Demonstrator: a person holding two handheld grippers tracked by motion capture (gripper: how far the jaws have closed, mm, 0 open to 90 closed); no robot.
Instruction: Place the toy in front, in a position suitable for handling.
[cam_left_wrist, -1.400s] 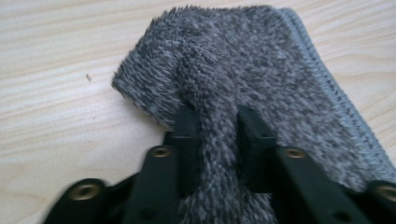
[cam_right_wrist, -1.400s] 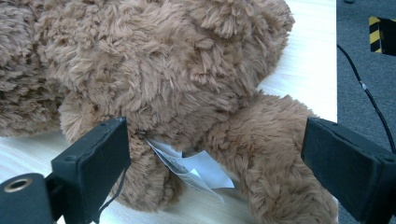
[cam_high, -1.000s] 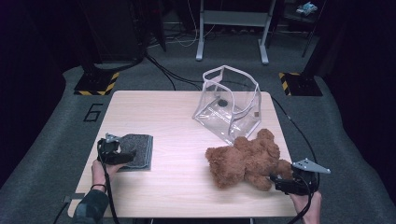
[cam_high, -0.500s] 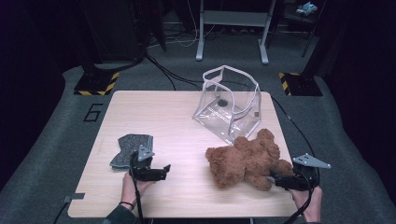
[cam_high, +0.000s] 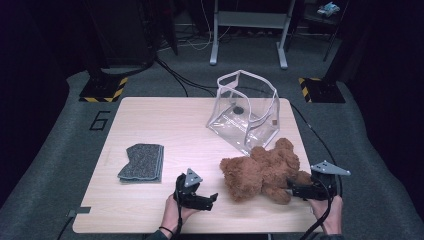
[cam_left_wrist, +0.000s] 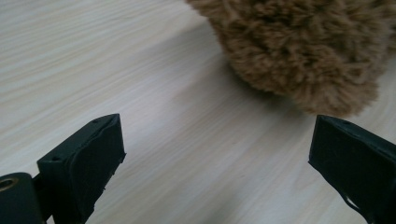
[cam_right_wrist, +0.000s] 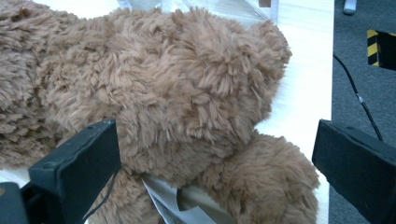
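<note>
On the pale wooden table (cam_high: 150, 120) amid a dark room, teddy bear (cam_high: 262, 170) between two grippers, fingers apart.

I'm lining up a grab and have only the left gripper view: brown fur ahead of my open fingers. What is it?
Observer: A teddy bear, lying down. Your left gripper is just short of it; its fingers have just been opening, with nothing between them.
Operator: Where's the other gripper?
Observer: The right gripper is at the bear's far side, open, with fur between its fingers but not pinched.
Operator: Anything behind the bear?
Observer: A clear bag, standing open, close behind it.
</note>
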